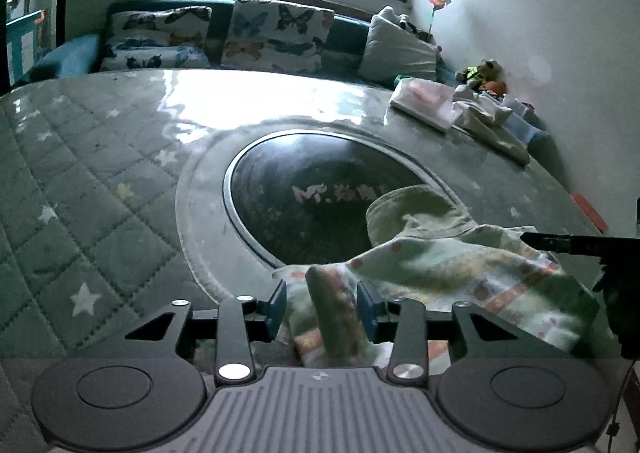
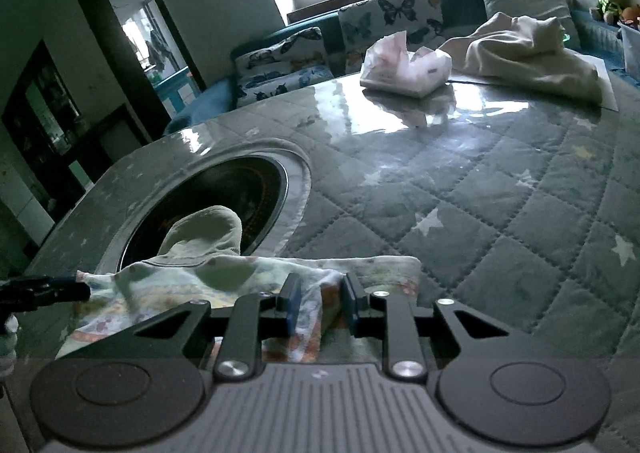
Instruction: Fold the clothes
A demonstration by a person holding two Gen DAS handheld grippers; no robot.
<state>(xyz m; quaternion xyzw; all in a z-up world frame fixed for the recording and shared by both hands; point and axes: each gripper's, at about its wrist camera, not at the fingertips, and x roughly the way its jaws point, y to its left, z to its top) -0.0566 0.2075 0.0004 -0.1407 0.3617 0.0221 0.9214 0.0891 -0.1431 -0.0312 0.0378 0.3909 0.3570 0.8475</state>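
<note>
Fingers of left gripper (image 1: pixel 322 305) are parted around a bunched fold of the pale patterned cotton garment (image 1: pixel 452 269) | garment is spread on the quilted star-print tabletop (image 1: pixel 80 181) beside a dark round inset (image 1: pixel 304 189) | right gripper (image 2: pixel 320 303) fingers are parted over its edge

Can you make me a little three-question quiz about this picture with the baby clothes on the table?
1. True or false: both grippers have the small patterned baby garment between their fingers.
2. What lies in the middle of the quilted green star table cover? A) a dark round glass panel B) a sink C) a basket
3. Fill in: the sofa cushions show ___.

Key
1. True: left gripper and right gripper each have cloth between their fingers.
2. A
3. butterflies
</note>
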